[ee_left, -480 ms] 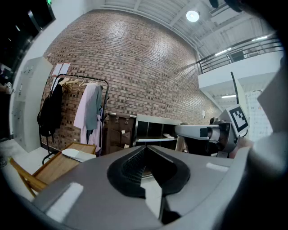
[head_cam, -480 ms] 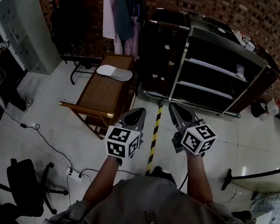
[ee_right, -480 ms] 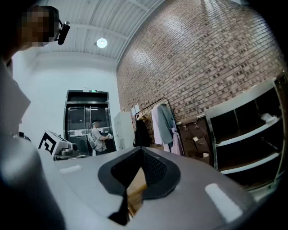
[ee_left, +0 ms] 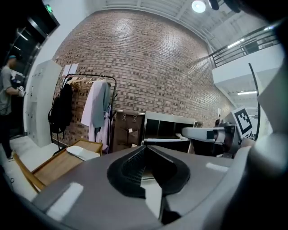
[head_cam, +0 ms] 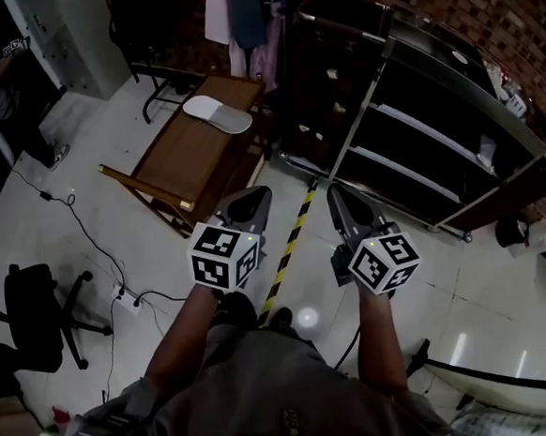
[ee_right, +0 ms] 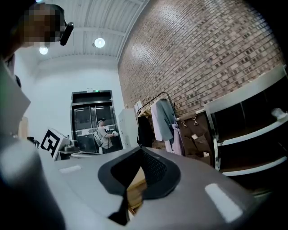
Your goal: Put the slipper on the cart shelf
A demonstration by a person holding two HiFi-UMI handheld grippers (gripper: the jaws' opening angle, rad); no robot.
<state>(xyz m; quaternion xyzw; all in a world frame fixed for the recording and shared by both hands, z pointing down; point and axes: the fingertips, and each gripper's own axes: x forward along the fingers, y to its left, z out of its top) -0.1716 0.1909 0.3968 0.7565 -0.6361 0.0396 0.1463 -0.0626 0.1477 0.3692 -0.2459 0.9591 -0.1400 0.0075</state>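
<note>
A pale slipper lies flat on the far end of a wooden table; it also shows in the left gripper view. The dark cart with several shelves stands to the right of the table. My left gripper and right gripper are held side by side above the floor, well short of the table and cart. Both are shut with nothing between the jaws.
A clothes rack with hanging garments stands behind the table, against the brick wall. A yellow-black striped floor tape runs between the grippers. An office chair and cables lie at the left. A person stands far off by a door.
The head view has shifted slightly; both grippers stay shut and side by side. The slipper has not moved on the table.
</note>
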